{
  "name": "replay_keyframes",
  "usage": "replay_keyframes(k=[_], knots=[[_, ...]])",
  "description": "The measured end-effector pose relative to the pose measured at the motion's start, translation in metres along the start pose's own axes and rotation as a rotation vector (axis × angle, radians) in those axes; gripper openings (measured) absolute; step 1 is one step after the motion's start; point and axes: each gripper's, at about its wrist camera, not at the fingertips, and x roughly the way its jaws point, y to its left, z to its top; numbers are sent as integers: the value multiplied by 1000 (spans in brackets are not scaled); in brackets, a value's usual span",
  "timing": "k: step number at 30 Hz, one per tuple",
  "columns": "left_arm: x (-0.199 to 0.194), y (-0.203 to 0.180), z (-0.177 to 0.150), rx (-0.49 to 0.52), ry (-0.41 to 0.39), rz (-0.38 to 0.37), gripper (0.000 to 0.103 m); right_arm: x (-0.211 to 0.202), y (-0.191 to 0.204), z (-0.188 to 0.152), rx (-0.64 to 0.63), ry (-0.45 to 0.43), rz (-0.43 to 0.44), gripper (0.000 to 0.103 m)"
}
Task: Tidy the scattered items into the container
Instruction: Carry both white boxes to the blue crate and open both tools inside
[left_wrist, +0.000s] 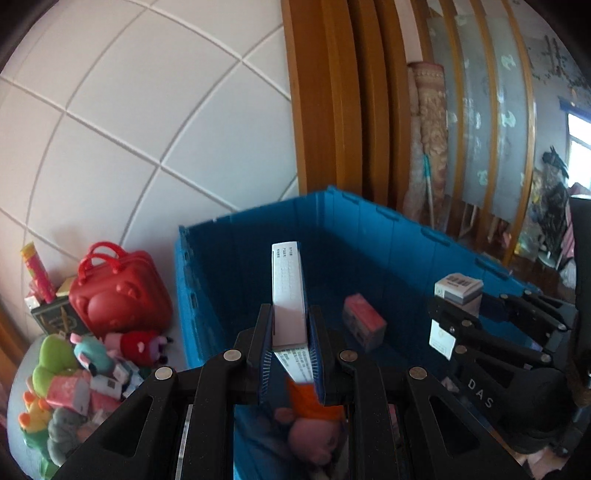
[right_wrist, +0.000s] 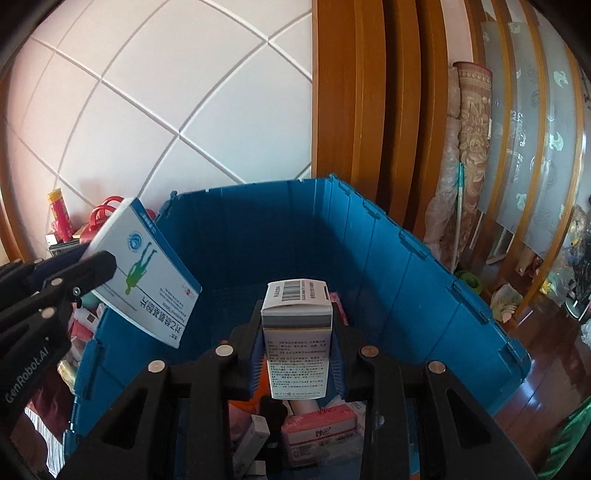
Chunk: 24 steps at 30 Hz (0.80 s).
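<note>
Left gripper (left_wrist: 290, 332) is clamped on a flat white-and-blue medicine box (left_wrist: 289, 295) — held edge-on between the pads, thin side up, sticking forward over the open blue crate (left_wrist: 369, 221). From the right wrist view the same box (right_wrist: 147, 273) shows its broad face: white with a green human figure and a blue border, tilted, over the crate's left wall.

Right gripper (right_wrist: 295, 343) is clamped on a small upright white carton (right_wrist: 296, 332) with a barcode on its top flap and a grey-and-yellow band below it — also above the crate interior. In the left wrist view that carton (left_wrist: 459, 290) sits in the right gripper (left_wrist: 465, 314) at the crate's right side.

Both jaws narrow, each pressing on its box.

Inside the crate: a pink box (left_wrist: 364, 326) on the floor, a pink plush toy (left_wrist: 310, 435) near the front, more pink and white boxes (right_wrist: 317, 432) below the right gripper.

Outside, left of the crate against the white tiled wall (left_wrist: 147, 110): a red toy suitcase (left_wrist: 120, 291), a red-and-yellow tube (left_wrist: 37, 273), and a pile of plush toys and small boxes (left_wrist: 74, 384). Wooden door frame (left_wrist: 325, 110) behind the crate.
</note>
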Motion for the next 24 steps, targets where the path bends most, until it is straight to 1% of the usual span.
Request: replay_keyframes(k=[2, 5, 8, 10, 11, 12, 14, 15, 16, 17, 19, 20, 21, 22, 24], knots=[[11, -4, -5, 3, 45, 4, 18, 6, -5, -3, 4, 16, 4, 29], [20, -8, -7, 12, 90, 0, 18, 11, -8, -3, 3, 28, -1, 29], [18, -12, -7, 16, 77, 3, 21, 12, -10, -1, 2, 28, -5, 29], [15, -14, -7, 25, 61, 2, 40, 12, -14, 1, 6, 22, -4, 30], [14, -15, -7, 29, 50, 6, 63, 12, -16, 1, 9, 17, -7, 30], [11, -16, -7, 34, 34, 14, 79, 13, -19, 3, 13, 13, -10, 30], [4, -17, -8, 45, 6, 18, 80, 12, -23, 5, 22, 3, -11, 42], [2, -18, -7, 48, 1, 15, 80, 11, -25, 5, 24, -3, -13, 55], [1, -18, -6, 49, -2, 12, 80, 9, -27, 6, 26, -8, -19, 66], [-1, -18, -6, 49, -8, 10, 82, 8, -29, 7, 30, -14, -28, 69], [-6, -18, -5, 48, -21, 11, 84, 5, -32, 8, 45, -28, -39, 84], [-8, -17, -6, 46, -31, 10, 85, 4, -35, 9, 54, -34, -44, 89], [-10, -16, -6, 42, -39, 6, 87, 2, -37, 9, 62, -40, -55, 98], [-13, -14, -6, 39, -46, 2, 88, 1, -38, 10, 65, -46, -63, 102], [-17, -11, -5, 31, -59, 0, 92, -2, -40, 12, 72, -55, -65, 102]])
